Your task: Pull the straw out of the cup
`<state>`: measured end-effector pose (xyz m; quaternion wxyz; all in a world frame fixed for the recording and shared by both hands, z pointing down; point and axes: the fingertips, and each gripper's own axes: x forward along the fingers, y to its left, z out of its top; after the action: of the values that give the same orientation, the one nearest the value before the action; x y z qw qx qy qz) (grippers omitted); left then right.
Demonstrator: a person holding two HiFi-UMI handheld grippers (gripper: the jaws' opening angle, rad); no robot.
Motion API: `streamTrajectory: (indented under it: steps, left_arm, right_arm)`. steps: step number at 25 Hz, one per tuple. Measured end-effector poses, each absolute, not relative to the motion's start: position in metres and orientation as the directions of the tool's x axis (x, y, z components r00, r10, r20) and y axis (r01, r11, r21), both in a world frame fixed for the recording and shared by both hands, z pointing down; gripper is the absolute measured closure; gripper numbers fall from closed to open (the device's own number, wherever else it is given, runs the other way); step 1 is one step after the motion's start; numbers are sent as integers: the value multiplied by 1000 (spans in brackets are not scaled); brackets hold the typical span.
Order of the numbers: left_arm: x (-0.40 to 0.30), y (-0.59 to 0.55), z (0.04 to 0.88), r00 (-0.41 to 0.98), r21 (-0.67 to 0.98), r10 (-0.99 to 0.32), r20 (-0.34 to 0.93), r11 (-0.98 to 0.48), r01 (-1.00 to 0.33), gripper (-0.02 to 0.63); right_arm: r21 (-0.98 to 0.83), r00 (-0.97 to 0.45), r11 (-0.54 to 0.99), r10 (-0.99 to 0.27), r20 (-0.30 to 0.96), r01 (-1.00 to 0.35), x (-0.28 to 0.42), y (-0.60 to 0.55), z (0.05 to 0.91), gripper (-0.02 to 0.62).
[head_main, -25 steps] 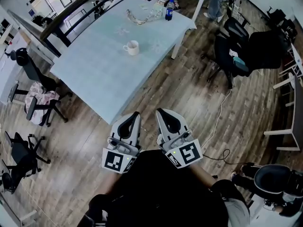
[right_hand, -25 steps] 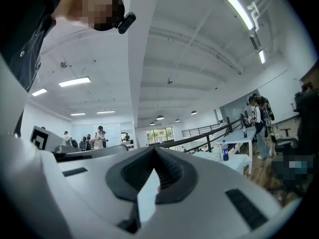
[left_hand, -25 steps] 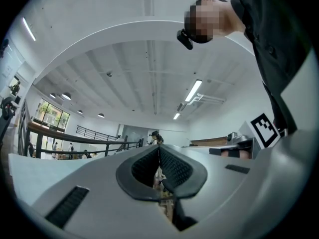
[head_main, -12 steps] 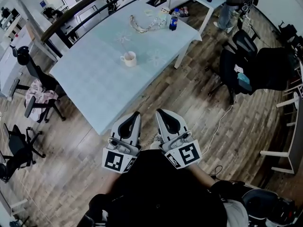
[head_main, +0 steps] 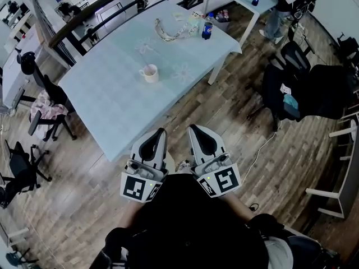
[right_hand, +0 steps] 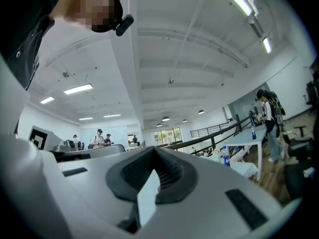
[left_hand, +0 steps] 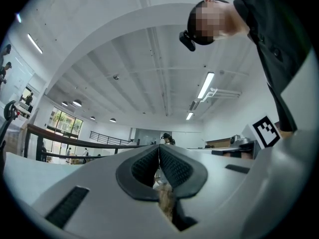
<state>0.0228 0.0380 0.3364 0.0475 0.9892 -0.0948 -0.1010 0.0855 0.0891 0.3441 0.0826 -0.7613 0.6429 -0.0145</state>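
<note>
A white cup (head_main: 150, 73) stands near the middle of the pale blue table (head_main: 112, 100), well ahead of both grippers. At this distance no straw can be made out in it. My left gripper (head_main: 161, 132) and right gripper (head_main: 192, 128) are side by side close to my body, over the wooden floor short of the table's near corner. Both are shut and hold nothing. In the left gripper view the left gripper's (left_hand: 159, 147) ribbed pads meet. The right gripper (right_hand: 153, 149) looks across the room, its jaws closed at the tip.
A blue bottle (head_main: 207, 29) and a coiled cord (head_main: 171, 31) lie at the table's far end. Office chairs stand at the left (head_main: 47, 114) and right (head_main: 300, 83). A cable (head_main: 262, 144) trails on the floor. A person (head_main: 283, 7) stands at the far right.
The table and cup have drawn nearer and slid lower in the head view. Both grippers stay shut, side by side, carried forward together.
</note>
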Motion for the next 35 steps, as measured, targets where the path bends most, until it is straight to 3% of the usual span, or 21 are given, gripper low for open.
streamTrajectory:
  steps: [16,35]
  left_arm:
    - [73,22,360,976,135,-141,-164,-984,-120,592]
    - [185,-110,352,960,148,-201,-193,-974,-174,592]
  right_arm:
    - [-141,206,-199,-978,-35,-970,128,77,363,586]
    - [-85,61,-63,-998,25,-994,222,-69,363,586]
